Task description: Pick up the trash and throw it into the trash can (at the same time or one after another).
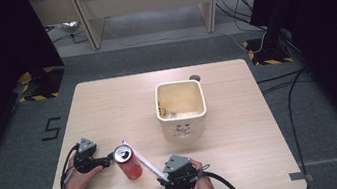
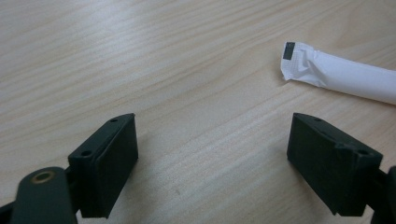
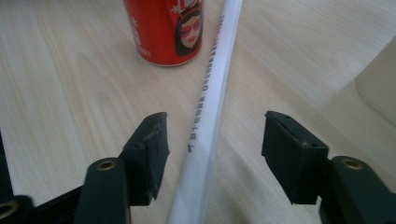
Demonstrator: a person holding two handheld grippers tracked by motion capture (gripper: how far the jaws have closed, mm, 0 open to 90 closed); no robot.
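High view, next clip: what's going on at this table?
A person works two hand-held claws on a wooden table. The right claw straddles a paper-wrapped straw that lies beside an upright red soda can; its jaws stand on either side of the wrapper and do not press it yet. The left claw sits open near the can, with the straw's far end just ahead of it. A cream square bin stands farther back.

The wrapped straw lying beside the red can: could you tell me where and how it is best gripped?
Probably at the wrapped straw's near end, from above, jaws straddling it crosswise. It lies flat, long and thin, and the red can crowds its far part. The right hand-held gripper already brackets that end, pads not touching.
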